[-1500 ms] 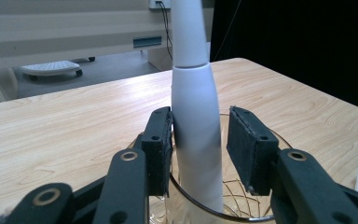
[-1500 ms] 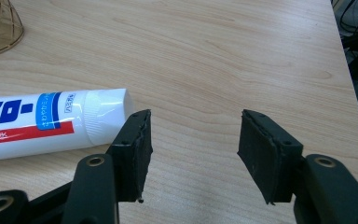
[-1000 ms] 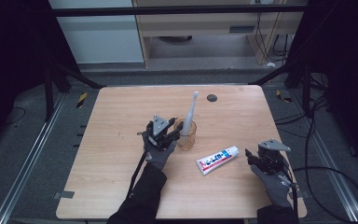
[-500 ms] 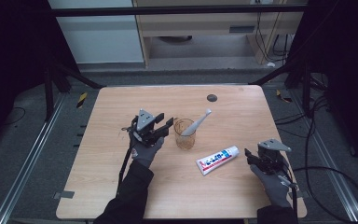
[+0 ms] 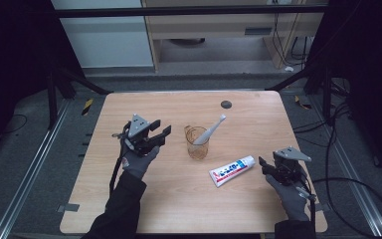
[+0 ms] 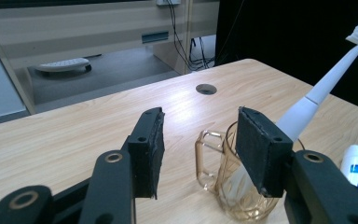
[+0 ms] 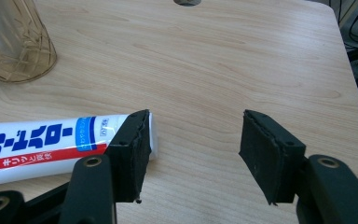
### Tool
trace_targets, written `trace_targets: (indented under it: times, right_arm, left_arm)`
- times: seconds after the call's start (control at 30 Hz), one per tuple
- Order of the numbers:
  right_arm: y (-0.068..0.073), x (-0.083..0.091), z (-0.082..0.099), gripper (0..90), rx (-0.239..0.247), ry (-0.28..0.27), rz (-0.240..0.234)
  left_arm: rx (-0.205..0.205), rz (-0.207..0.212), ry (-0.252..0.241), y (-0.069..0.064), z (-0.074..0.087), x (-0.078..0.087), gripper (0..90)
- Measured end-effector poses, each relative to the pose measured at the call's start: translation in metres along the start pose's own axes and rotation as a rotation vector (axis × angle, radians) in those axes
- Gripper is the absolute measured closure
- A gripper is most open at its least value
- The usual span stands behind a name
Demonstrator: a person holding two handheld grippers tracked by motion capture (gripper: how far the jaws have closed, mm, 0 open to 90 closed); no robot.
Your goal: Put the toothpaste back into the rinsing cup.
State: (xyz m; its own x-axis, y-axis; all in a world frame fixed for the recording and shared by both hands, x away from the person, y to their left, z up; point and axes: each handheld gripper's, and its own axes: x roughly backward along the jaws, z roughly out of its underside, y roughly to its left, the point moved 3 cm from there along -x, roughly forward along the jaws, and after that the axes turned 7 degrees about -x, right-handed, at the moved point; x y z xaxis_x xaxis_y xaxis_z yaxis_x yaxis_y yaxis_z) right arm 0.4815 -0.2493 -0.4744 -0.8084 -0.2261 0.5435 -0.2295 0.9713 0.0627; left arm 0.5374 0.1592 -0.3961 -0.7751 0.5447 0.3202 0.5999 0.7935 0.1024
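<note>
Left tool (image 5: pixel 163 134) just opened, empty, left of cup (image 5: pixel 197 144) holding toothbrush (image 5: pixel 210 132), right tool (image 5: pixel 262 167) open beside toothpaste (image 5: pixel 232 170).

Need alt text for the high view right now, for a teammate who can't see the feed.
A white toothbrush leans in an amber cup mid-table; the left gripper, open and empty, is beside it, jaws having just been opening. A toothpaste tube lies flat between the cup and the open right gripper.
</note>
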Motion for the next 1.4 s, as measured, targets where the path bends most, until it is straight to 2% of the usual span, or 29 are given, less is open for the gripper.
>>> trace_targets:
  times: [0.17, 0.3, 0.47, 0.5, 0.6, 0.83, 1.0, 1.13, 1.17, 1.4]
  right_arm:
    - [0.002, 0.001, -0.001, 42.7, -0.003, 0.001, -0.007]
    - [0.002, 0.0, 0.0, 42.6, 0.001, 0.002, -0.007]
    - [0.002, -0.001, 0.001, 42.5, -0.004, 0.006, -0.005]
    - [0.002, -0.001, 0.001, 42.5, -0.003, 0.006, -0.004]
    - [0.002, -0.001, 0.001, 42.3, -0.004, 0.007, -0.003]
    - [0.003, 0.0, 0.001, 42.0, 0.0, 0.01, -0.02]
    - [0.007, 0.002, -0.001, 42.0, 0.011, 0.007, -0.04]
    - [0.012, 0.004, -0.004, 42.0, 0.016, -0.003, -0.057]
    - [0.017, 0.006, -0.006, 41.8, 0.023, -0.003, -0.071]
    - [0.032, 0.008, -0.01, 41.9, 0.05, -0.005, -0.113]
  left_arm:
    - [-0.02, 0.011, 0.037, 0.002, 0.009, 0.01, 49.9]
    - [-0.033, 0.02, 0.075, 0.003, 0.021, 0.017, 49.1]
    - [-0.024, 0.021, 0.111, 0.007, 0.042, 0.022, 48.3]
    - [-0.024, 0.021, 0.111, 0.007, 0.042, 0.022, 48.1]
    - [-0.021, 0.021, 0.149, 0.009, 0.055, 0.023, 47.4]
    - [-0.038, 0.039, 0.197, 0.005, 0.07, 0.03, 46.2]
    - [-0.04, 0.045, 0.234, 0.005, 0.083, 0.043, 45.9]
    - [-0.031, 0.041, 0.26, 0.008, 0.094, 0.053, 46.0]
    - [-0.023, 0.03, 0.272, 0.011, 0.098, 0.059, 46.1]
    - [0.005, -0.014, 0.293, 0.019, 0.105, 0.072, 47.2]
